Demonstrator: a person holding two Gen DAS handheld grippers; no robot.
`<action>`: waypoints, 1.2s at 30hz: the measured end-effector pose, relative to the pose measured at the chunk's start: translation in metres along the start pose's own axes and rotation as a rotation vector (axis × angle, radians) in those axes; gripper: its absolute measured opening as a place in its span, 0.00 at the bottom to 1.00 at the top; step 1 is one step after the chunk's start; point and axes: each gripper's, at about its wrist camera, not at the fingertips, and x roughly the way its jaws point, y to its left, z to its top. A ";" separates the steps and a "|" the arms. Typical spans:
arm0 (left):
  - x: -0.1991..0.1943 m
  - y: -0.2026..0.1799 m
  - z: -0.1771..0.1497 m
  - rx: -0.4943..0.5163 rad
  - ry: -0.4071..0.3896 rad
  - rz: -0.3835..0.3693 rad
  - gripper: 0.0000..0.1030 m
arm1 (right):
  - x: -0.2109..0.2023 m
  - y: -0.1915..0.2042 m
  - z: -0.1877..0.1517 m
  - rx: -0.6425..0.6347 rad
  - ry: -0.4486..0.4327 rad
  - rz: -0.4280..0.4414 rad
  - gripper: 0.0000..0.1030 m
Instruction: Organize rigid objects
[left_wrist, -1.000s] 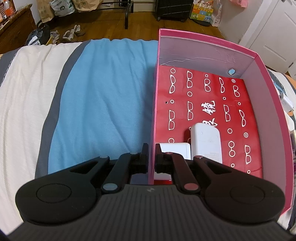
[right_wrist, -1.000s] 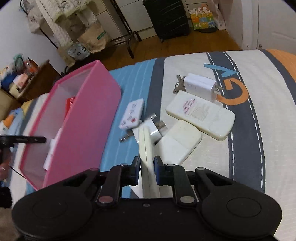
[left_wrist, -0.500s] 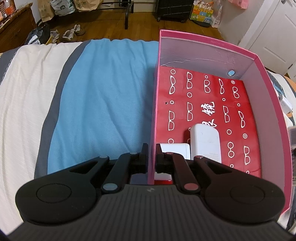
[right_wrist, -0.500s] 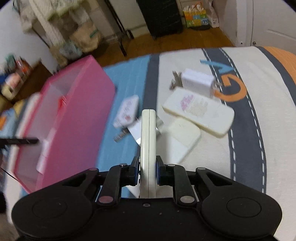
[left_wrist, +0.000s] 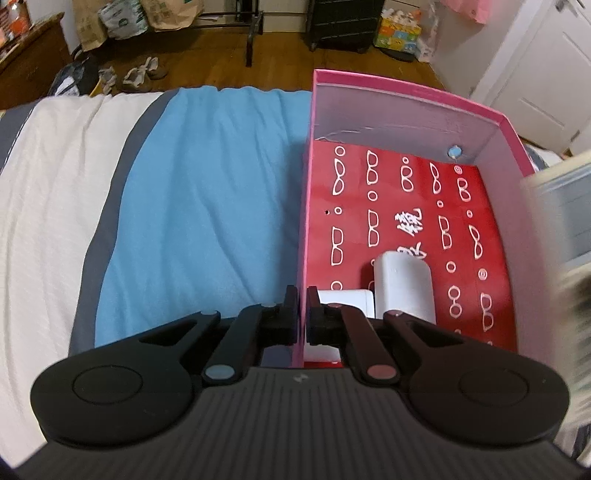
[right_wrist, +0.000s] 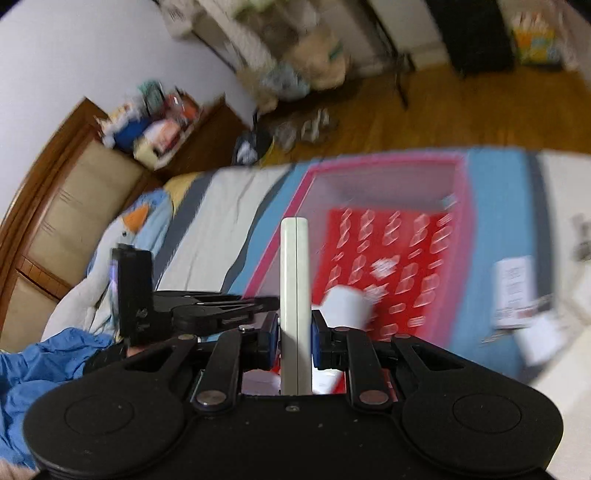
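Left-wrist and right-wrist views of a sorting task on a bed. We found the left tongs (left_wrist: 302, 314) clenched on the left wall of the pink box (left_wrist: 406, 107), one finger outside and one inside, near the box's near-left corner. The box stood on the bed (left_wrist: 207, 206), its left wall along the right edge of the blue stripe of the bedspread. Its floor was lined with red paper printed with white spectacles (left_wrist: 406, 206). Two white items lay on that paper by the near wall: a square white charger (left_wrist: 347, 301) in the near-left corner, touching the inner finger, and a rounded white power bank (left_wrist: 402, 291) just beside it on the right. A blurred pale object (left_wrist: 561, 206) entered at the right edge of the left-wrist view, over the box's right wall; we could not tell what it was.

In the right-wrist view the right tongs (right_wrist: 294, 341) were grasping a flat white device (right_wrist: 294, 280), held on edge and upright between the blue pads (right_wrist: 272, 339), above the near-left part of the box (right_wrist: 384, 166). The picture was smeared by motion. The left tool (right_wrist: 207, 314) appeared to the left of the device, at the box's left wall. Small white items (right_wrist: 517, 291) lay on the bed beyond the right wall of the box, too blurred for us to identify
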 end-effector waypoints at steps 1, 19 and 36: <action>0.000 0.001 0.001 -0.006 0.002 -0.003 0.03 | 0.014 0.005 0.001 0.002 0.024 0.002 0.20; 0.003 0.009 -0.002 -0.020 -0.001 -0.034 0.04 | 0.096 -0.021 -0.002 0.107 0.109 -0.102 0.25; 0.004 0.009 -0.002 -0.017 0.000 -0.031 0.04 | 0.035 0.009 -0.016 -0.164 0.026 -0.209 0.44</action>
